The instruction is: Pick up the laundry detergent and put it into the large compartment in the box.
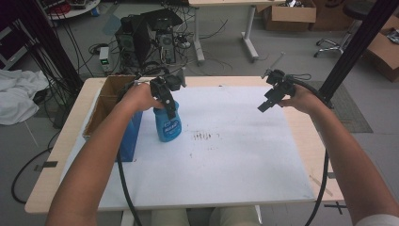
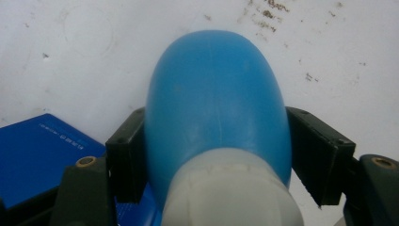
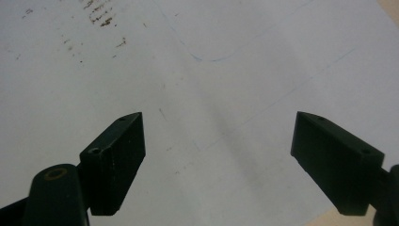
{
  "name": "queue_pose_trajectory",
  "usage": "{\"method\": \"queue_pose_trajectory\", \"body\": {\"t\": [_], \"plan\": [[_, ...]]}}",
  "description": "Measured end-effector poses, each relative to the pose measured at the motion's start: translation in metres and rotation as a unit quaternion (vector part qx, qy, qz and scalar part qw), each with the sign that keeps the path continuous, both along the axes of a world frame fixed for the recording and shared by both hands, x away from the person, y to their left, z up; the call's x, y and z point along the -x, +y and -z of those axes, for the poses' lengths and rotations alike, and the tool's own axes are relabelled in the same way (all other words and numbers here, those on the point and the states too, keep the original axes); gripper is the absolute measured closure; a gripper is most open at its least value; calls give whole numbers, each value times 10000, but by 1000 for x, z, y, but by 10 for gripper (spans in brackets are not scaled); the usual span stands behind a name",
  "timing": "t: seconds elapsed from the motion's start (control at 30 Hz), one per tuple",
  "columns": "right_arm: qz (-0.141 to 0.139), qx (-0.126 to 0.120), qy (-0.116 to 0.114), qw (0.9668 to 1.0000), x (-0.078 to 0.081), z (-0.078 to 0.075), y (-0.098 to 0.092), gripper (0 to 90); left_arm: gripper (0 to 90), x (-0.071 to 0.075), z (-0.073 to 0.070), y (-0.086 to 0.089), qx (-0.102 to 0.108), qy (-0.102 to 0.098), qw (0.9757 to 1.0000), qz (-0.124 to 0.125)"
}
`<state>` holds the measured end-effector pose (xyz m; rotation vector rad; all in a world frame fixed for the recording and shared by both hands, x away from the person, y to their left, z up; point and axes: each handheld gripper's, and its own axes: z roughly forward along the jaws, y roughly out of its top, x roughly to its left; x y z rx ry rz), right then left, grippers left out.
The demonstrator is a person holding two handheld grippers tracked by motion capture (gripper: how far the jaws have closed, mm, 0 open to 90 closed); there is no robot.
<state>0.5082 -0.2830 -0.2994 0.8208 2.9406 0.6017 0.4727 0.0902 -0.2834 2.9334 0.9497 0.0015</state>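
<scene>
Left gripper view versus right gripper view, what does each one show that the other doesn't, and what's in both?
The left gripper view alone has the blue bottle with its white neck, held between the left tongs, plus a corner of a blue box. The right gripper view alone has the right tongs spread wide with nothing between them, a faint curved pen line, and the table's wooden edge. Both share the white sheet with its dark specks.
</scene>
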Motion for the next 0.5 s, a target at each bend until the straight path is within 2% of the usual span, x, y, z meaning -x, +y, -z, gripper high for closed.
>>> {"method": "queue_pose_trajectory", "body": {"t": [0.5], "plan": [[-9, 6, 0, 10000, 0, 0, 1, 179, 365, 0, 0, 1, -31, -76, 10000, 0]]}}
